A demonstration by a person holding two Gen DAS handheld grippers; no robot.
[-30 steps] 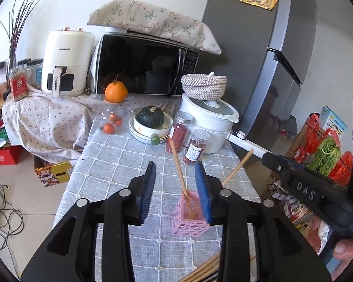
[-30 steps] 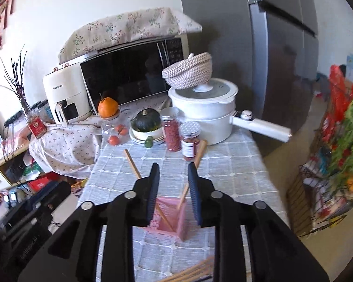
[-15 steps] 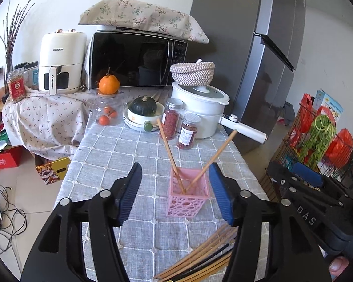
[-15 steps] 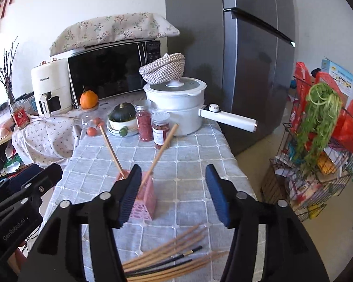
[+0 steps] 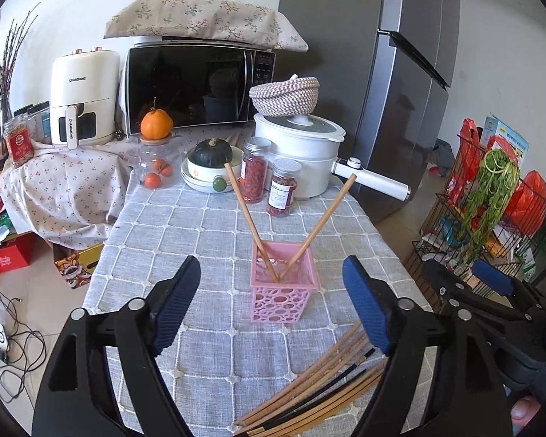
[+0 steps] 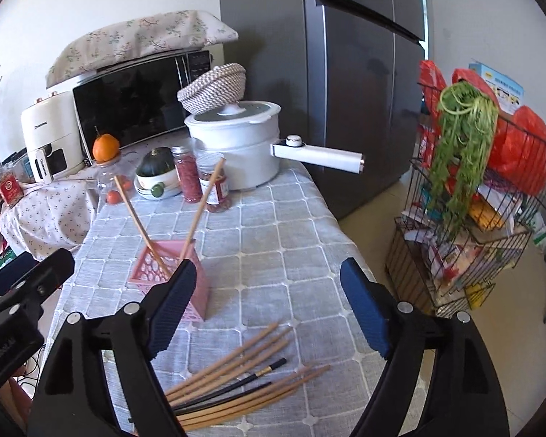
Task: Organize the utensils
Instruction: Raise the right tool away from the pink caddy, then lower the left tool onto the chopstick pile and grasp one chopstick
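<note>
Two wooden chopsticks (image 5: 311, 231) are already leaning crossed inside the pink holder (image 5: 283, 288), while the loose chopstick pile (image 6: 236, 377) is lying just before it, both left gripper (image 5: 271, 307) and right gripper (image 6: 264, 304) hovering spread and empty.

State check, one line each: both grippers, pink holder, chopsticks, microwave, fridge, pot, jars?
Left gripper: open, empty.
Right gripper: open, empty.
Pink perforated plastic holder: upright, two wooden chopsticks leaning crossed inside.
Loose chopstick pile: lying flat on checked grey tablecloth.
Black microwave: door shut.
Grey fridge: doors shut.
White pot: lid on.
Two red-filled jars: capped, upright.
</note>
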